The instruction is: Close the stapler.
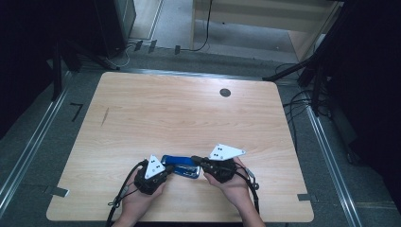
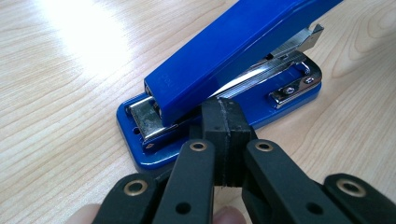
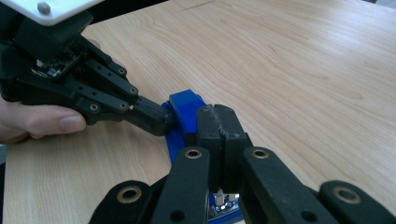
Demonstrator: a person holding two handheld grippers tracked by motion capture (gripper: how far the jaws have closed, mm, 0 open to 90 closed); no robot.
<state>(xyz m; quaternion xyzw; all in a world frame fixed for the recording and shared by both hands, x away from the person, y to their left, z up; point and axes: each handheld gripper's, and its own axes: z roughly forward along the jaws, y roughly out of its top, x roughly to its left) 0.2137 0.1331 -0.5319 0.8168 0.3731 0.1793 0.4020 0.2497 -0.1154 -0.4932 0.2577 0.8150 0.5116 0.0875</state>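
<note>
blue stapler (image 1: 179,166) lying flat on the desk (image 1: 189,113) near its front edge, between the two grippers, its arm raised at an angle over the base as the left gripper view shows. left gripper (image 1: 166,169), jaws pressed together and empty, tips set against the side of the stapler near its front end. right gripper (image 1: 195,159), jaws likewise pressed together with nothing between them, tips resting on or just over the arm at the opposite end. judged stage: both grippers placed for bracing and pressing; the arm is not yet pushed down, so the pressing itself remains.
</note>
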